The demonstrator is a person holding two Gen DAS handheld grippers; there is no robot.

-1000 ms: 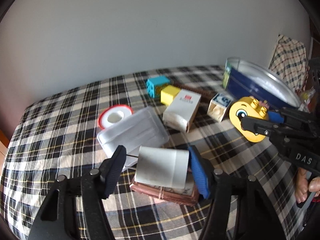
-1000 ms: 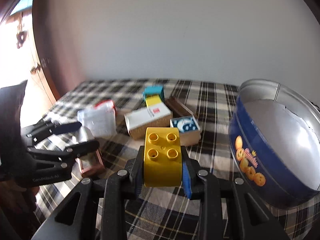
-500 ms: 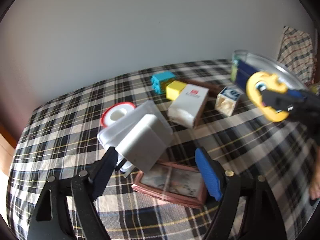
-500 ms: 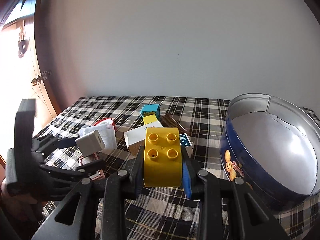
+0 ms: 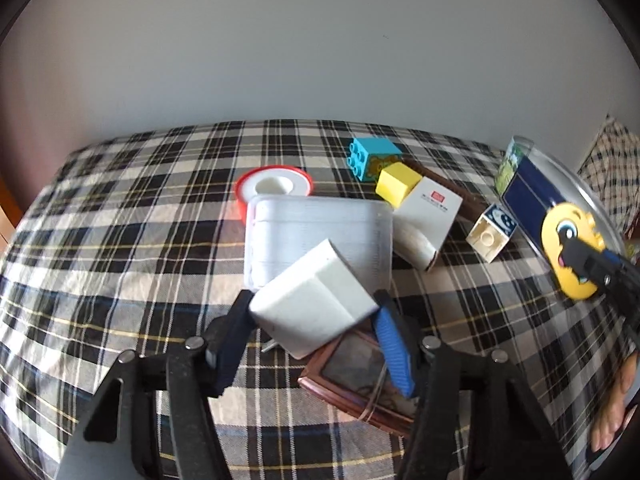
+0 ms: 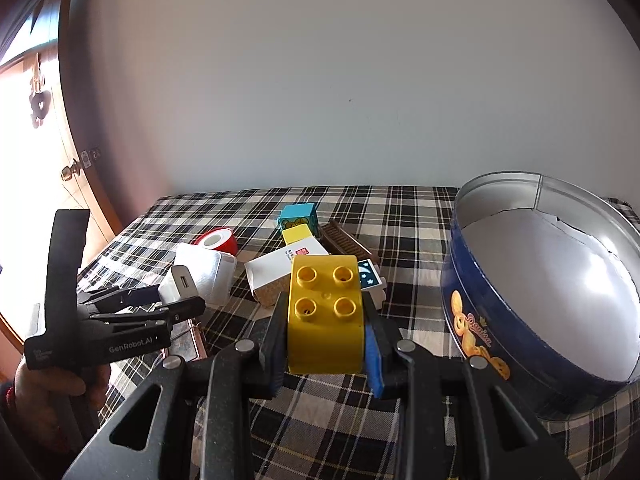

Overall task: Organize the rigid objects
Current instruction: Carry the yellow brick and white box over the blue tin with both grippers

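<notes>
Left of the blue cookie tin (image 6: pixel 516 320), the left gripper (image 5: pixel 316 328) has just been closing its jaws on a white charger block (image 5: pixel 316 300); the pads seem to pinch it. Nearer the tin, the right gripper (image 6: pixel 326 336) squeezes a yellow toy brick (image 6: pixel 326 316) tight.

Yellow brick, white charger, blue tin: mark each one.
yellow brick (image 6: pixel 326 316), right wrist view, studded top face
white charger (image 5: pixel 316 310), left wrist view, broad upper face
blue tin (image 6: pixel 480 332), right wrist view, printed outer wall
</notes>
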